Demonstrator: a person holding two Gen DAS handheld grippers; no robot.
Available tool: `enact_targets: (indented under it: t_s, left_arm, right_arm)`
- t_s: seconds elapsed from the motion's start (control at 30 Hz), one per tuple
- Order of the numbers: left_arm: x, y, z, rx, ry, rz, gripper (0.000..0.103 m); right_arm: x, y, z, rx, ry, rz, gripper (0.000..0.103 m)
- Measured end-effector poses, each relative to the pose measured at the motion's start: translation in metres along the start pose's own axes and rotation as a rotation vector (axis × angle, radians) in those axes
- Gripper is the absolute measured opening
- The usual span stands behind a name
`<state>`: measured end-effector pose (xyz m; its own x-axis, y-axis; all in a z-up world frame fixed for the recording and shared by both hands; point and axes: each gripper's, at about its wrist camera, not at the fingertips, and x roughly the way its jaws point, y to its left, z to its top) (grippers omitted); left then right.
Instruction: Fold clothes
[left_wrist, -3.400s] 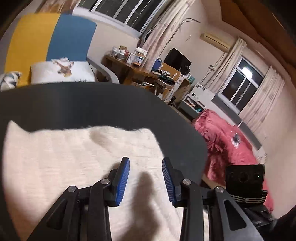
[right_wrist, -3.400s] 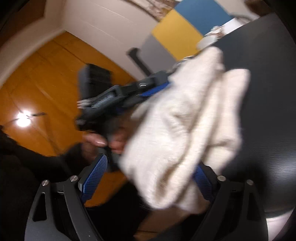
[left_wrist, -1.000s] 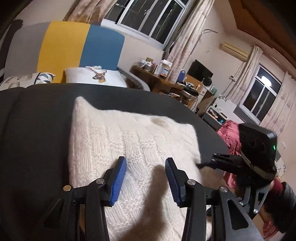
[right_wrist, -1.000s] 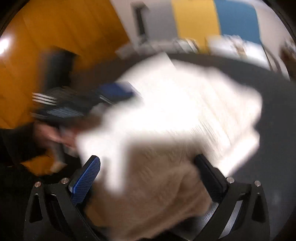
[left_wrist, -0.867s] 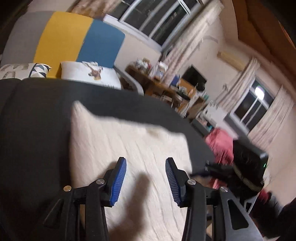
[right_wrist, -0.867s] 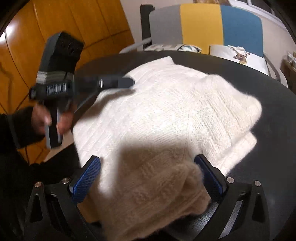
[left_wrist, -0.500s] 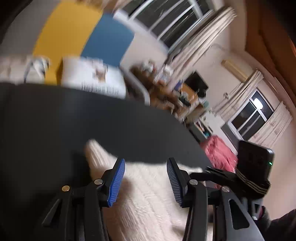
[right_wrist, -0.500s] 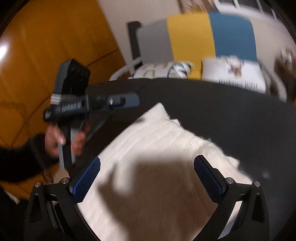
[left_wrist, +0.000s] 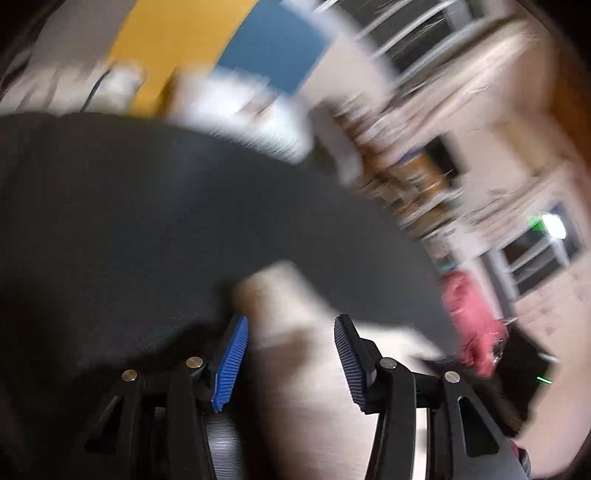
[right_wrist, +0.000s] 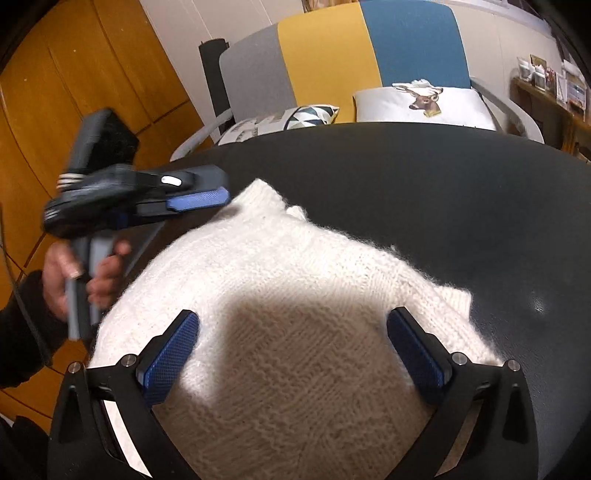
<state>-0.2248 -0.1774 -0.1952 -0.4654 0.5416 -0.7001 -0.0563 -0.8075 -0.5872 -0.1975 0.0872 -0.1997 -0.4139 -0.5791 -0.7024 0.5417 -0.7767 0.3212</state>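
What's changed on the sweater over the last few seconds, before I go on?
The right gripper has let go of the bunched white sweater: it was lifted, and now lies folded flat on the black table. The left gripper has swung out to the sweater's far left corner, fingers clear of the knit. The sweater remains on the table; both grippers remain open over it.

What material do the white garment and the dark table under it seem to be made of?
White garment: seemingly knitted wool or a similar yarn, soft and fuzzy; stitch rows and loose fibres show along its edges.
Dark table: hard, smooth, matt black surface with a faint sheen, perhaps laminate or painted board; the look leaves this open.
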Motion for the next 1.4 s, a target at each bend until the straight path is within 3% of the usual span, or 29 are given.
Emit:
enact_targets:
  t_s: [0.17, 0.23, 0.3, 0.37, 0.57, 0.63, 0.77, 0.9, 0.97, 1.03, 1.07, 1.17, 1.23, 1.4]
  left_arm:
    - [0.008, -0.006, 0.011, 0.035, 0.029, 0.060, 0.049]
    - [-0.004, -0.010, 0.011, 0.034, -0.029, 0.125, 0.047]
    - [-0.031, -0.018, 0.001, 0.061, -0.126, 0.097, 0.047]
    - [-0.056, -0.024, -0.012, 0.074, -0.190, -0.039, 0.048]
    - [-0.047, -0.038, -0.067, 0.157, -0.045, -0.110, 0.049]
    - [-0.034, -0.034, -0.077, 0.174, -0.063, -0.020, 0.053]
    - [-0.041, -0.035, -0.079, 0.150, -0.096, 0.016, 0.055]
    - [-0.079, -0.065, -0.104, 0.232, -0.197, -0.008, 0.053]
    - [-0.085, -0.074, -0.123, 0.275, -0.201, -0.036, 0.053]
    - [-0.089, -0.084, -0.142, 0.316, -0.199, -0.056, 0.053]
    - [-0.079, -0.087, -0.150, 0.323, -0.164, -0.026, 0.053]
    - [-0.059, -0.087, -0.171, 0.354, -0.149, 0.082, 0.052]
    - [-0.058, -0.089, -0.176, 0.345, -0.162, 0.101, 0.052]
    - [-0.082, -0.103, -0.181, 0.319, -0.175, 0.107, 0.053]
  right_arm:
    - [0.009, 0.000, -0.005, -0.003, -0.018, 0.004, 0.102]
    - [0.007, 0.000, -0.005, -0.005, -0.022, 0.006, 0.102]
    - [0.003, 0.000, -0.006, -0.005, -0.033, 0.011, 0.102]
    - [0.001, 0.000, -0.007, -0.007, -0.042, 0.016, 0.102]
    - [-0.001, -0.002, -0.008, -0.012, -0.059, 0.033, 0.102]
    - [-0.001, -0.003, -0.008, -0.014, -0.061, 0.035, 0.102]
    - [0.000, -0.001, -0.008, -0.029, -0.050, 0.025, 0.102]
    - [-0.015, 0.011, 0.001, -0.025, 0.015, -0.027, 0.103]
    - [-0.039, 0.036, -0.005, -0.087, -0.017, -0.009, 0.103]
    - [-0.057, 0.068, -0.026, -0.165, -0.029, 0.074, 0.103]
    - [-0.058, 0.079, -0.039, -0.198, -0.011, 0.086, 0.103]
    - [-0.048, 0.083, -0.077, -0.243, 0.072, 0.018, 0.103]
    - [-0.042, 0.086, -0.101, -0.271, 0.122, -0.024, 0.102]
    - [-0.061, 0.079, -0.105, -0.231, 0.010, 0.034, 0.103]
